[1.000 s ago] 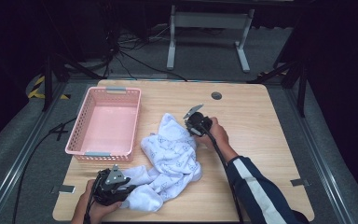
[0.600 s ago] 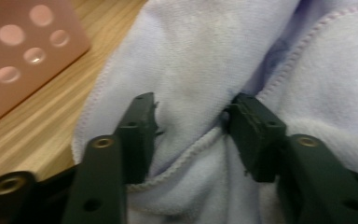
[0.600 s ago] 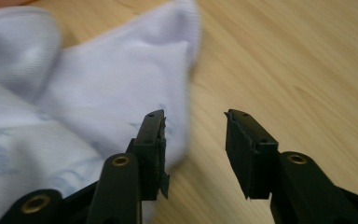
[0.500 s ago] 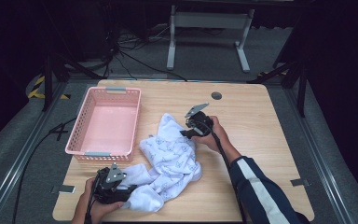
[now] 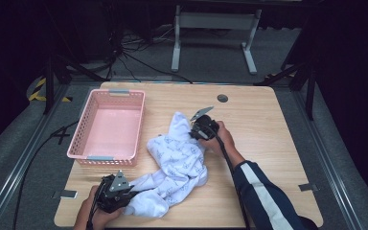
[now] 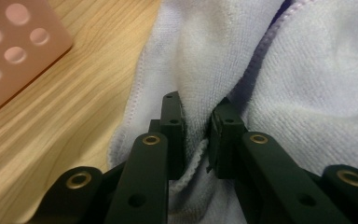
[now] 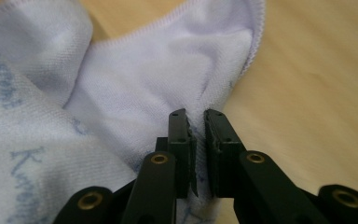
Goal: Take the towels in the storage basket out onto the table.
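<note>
Wooden table (image 5: 268, 143) bears a crumpled white towel (image 5: 177, 163) beside the pink basket (image 5: 108, 124), and with the left gripper (image 6: 197, 135) and right gripper (image 7: 196, 140) having just closed, each pinching a hem, both should likely lift together, evenly, to keep the hems from slipping.

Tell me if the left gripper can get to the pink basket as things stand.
Probably yes, but not freely. The basket sits just beyond the left gripper with bare table between. But that gripper is clamped on the towel, which the right gripper also pinches, so it would drag.
</note>
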`<state>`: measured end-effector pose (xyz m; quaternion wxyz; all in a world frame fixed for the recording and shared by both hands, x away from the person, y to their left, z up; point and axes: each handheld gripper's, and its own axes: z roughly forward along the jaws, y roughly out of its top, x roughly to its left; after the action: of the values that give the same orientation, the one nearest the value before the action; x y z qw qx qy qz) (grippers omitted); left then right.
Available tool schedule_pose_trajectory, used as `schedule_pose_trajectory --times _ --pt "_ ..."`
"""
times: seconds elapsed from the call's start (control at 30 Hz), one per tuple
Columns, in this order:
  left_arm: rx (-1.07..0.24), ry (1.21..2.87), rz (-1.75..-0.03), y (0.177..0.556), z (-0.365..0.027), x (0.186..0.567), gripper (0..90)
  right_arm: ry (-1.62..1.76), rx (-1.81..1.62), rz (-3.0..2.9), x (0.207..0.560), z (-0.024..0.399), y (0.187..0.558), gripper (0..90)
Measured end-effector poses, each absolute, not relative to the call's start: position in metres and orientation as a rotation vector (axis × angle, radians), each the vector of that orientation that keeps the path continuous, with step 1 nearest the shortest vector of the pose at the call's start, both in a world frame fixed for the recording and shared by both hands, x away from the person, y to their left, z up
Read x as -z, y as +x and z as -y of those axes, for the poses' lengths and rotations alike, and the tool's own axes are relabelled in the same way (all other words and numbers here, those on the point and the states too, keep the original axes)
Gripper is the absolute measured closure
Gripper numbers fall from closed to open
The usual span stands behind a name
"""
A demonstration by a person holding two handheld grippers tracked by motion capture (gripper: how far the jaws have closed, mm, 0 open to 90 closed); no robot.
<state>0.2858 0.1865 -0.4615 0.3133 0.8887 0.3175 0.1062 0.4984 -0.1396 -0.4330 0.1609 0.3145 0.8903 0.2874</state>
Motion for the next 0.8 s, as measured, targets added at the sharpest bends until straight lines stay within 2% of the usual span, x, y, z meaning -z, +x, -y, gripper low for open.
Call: schedule_pose_trajectory --times 0.1,0.2,0.27,0.3,0.33,0.4,0.57,0.67,0.7,0.77,0.8 --pt "-0.281 2.354 -0.845 0.283 -0.190 0.459 79.5 0.965 -0.821 -2.444 0.423 0.160 0.500 81.4" --pt "-0.303 2.358 -0.866 0.278 -0.200 0.457 79.8 1.055 -0.777 -2.284 0.405 0.207 0.504 81.4" --pt "-0.293 2.346 -0.887 0.276 -0.203 0.458 79.8 1.066 -0.763 -2.259 0.402 0.218 0.505 81.4" --pt "-0.297 2.342 -0.910 0.274 -0.208 0.457 79.8 1.130 -0.744 -2.219 0.397 0.243 0.507 81.4" --pt "-0.303 2.335 -0.921 0.272 -0.213 0.457 79.8 1.130 -0.744 -2.219 0.397 0.243 0.507 81.4" --pt "-0.302 2.315 -0.953 0.269 -0.221 0.457 79.8 1.199 -0.730 -2.155 0.396 0.274 0.508 81.4" --pt "-0.276 2.298 -0.982 0.263 -0.233 0.457 80.0 1.308 -0.725 -2.114 0.401 0.314 0.507 81.3" --pt "-0.278 2.287 -0.958 0.263 -0.235 0.456 79.4 1.354 -0.730 -2.091 0.404 0.325 0.507 81.1" --pt "-0.281 2.255 -0.973 0.261 -0.233 0.455 71.4 1.377 -0.778 -2.072 0.407 0.333 0.506 77.6" --pt "-0.299 2.244 -0.913 0.260 -0.231 0.453 66.6 1.377 -0.742 -2.060 0.408 0.335 0.505 69.9" --pt "-0.318 2.234 -0.903 0.259 -0.228 0.452 63.6 1.372 -0.744 -2.048 0.408 0.335 0.504 69.3"
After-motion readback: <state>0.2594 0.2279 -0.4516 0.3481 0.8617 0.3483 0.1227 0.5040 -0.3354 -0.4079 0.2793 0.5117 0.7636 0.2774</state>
